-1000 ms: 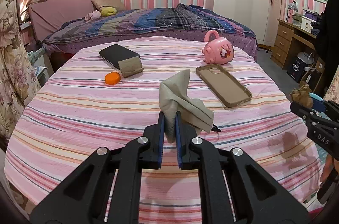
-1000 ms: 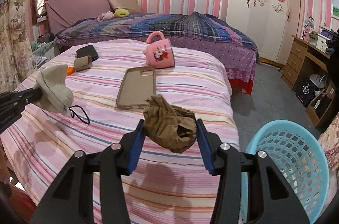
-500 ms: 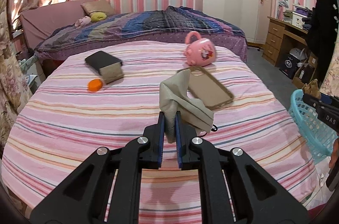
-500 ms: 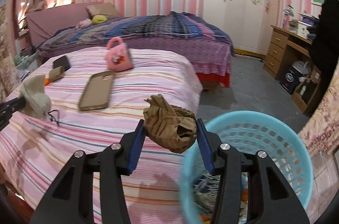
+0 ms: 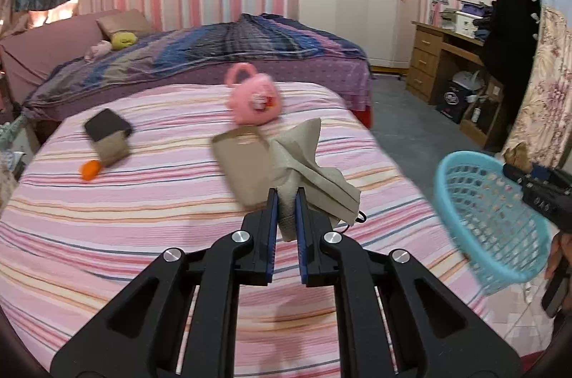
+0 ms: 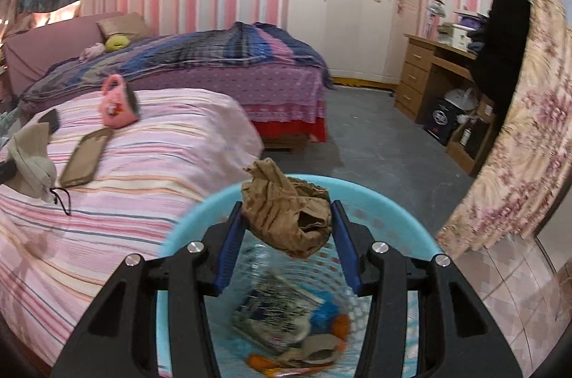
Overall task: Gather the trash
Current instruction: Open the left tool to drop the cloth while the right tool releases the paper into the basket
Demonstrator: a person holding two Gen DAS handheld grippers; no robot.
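Pink striped bed fills the left wrist view. On it a pink mug at twelve o'clock, a beige phone case just below it, a dark phone at ten o'clock touching a tan pouch, an orange cap beside that pouch.

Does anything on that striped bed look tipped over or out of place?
Yes: the pink mug lies on its side on the bed instead of standing. Near it a phone case lies open side up, with no phone in it.
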